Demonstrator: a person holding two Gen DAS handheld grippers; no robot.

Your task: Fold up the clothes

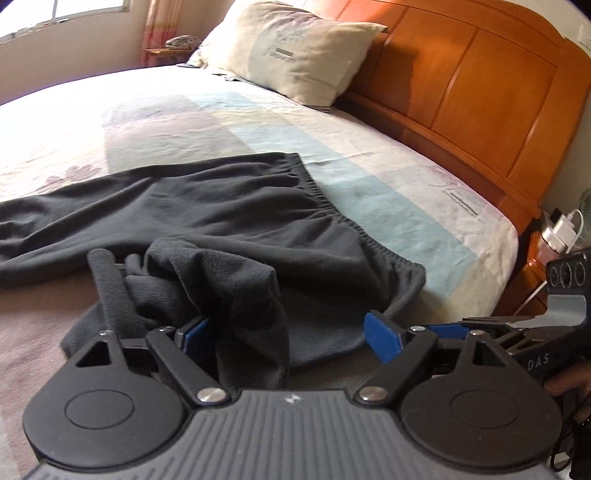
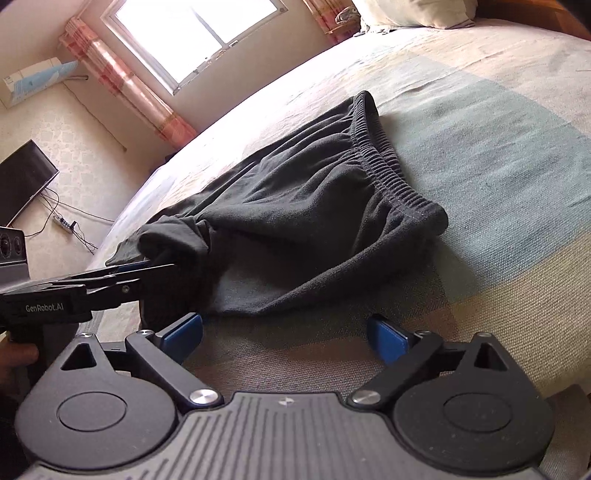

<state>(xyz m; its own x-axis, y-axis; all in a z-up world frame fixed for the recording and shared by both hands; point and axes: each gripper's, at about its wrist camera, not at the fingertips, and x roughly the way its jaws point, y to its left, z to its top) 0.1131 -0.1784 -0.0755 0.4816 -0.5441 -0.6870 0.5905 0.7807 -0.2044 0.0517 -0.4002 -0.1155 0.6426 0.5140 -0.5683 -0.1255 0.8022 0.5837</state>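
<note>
Dark grey fleece hung bunched between the spread blue pads of the left gripper [image 1: 288,332], a fold of the trousers [image 1: 229,206] draped against the left pad [image 1: 195,330] while the right pad [image 1: 382,336] stood clear of the cloth; the jaws were wide apart and pinched nothing. Seen from the right wrist camera, that same left gripper [image 2: 147,269] reached in from the side with its tip buried in the raised hump of fabric. The right gripper [image 2: 288,332] hovered just short of the garment's near edge, its blue pads [image 2: 388,341] spread wide over the bare bedspread [image 2: 498,258], with nothing between them.

Beyond the tools, the trousers [image 2: 314,221] lay on the bed, the gathered elastic waistband [image 2: 384,166] toward the headboard side and the legs trailing off toward the window side. The pale patchwork bedspread [image 1: 221,122] showed blocks of cream, blue and faded lilac.

Farther back, a cream pillow [image 1: 295,51] leaned against the orange wooden headboard [image 1: 480,92]. A white charger [image 1: 561,229] sat on the bedside stand at the right edge. Across the room, a bright window [image 2: 195,33] with pink checked curtains [image 2: 129,88] lit the wall, and a dark flat screen [image 2: 26,177] stood against it.
</note>
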